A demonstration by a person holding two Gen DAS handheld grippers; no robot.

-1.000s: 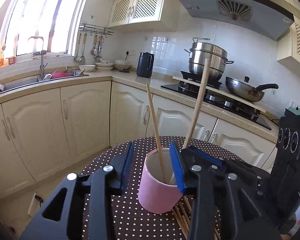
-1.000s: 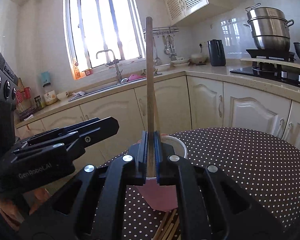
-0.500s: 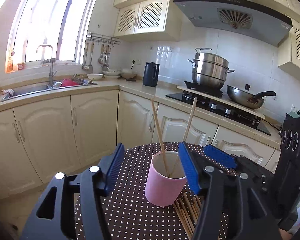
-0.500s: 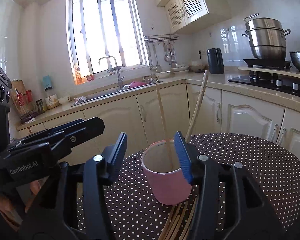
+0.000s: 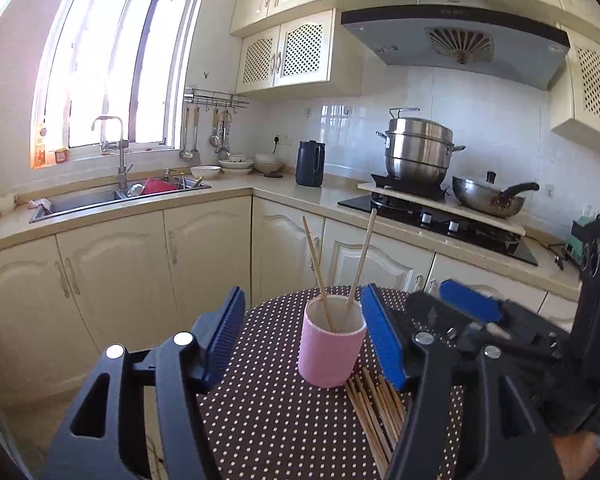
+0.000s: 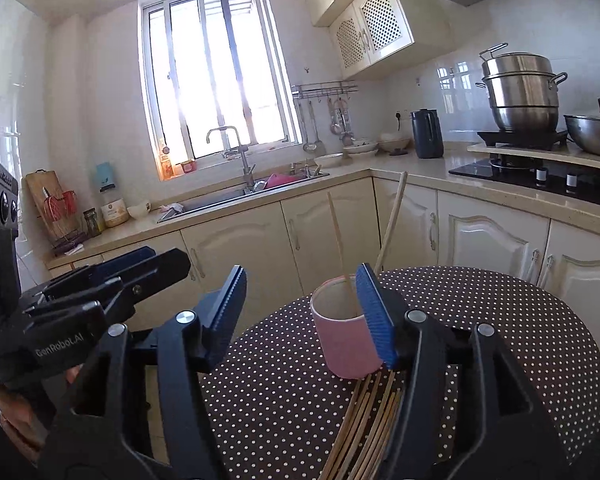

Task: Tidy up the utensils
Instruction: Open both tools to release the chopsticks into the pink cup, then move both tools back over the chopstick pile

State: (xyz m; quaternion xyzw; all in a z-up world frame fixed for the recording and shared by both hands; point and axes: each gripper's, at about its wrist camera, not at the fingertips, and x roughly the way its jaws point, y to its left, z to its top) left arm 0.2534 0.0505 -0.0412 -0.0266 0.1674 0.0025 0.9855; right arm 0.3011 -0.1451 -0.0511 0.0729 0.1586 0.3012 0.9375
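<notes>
Your round bench [image 5: 268, 408], covered in brown white-dotted cloth, carries a pink cup [image 5: 331, 350] standing upright ahead of your left hand-held gripper [image 5: 304, 340]. A bundle of loose chopsticks [image 5: 374, 404] lies flat beside the cup's base, nearer you.

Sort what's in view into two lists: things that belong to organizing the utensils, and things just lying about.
Part of the job:
- pink cup
- two chopsticks in the cup
- loose chopsticks on the table
- left hand-held gripper, open
- right hand-held gripper, open

Just lying about:
- steamer pot
- wok
- dark kettle
- bowls on the counter
- dishes in the sink
</notes>
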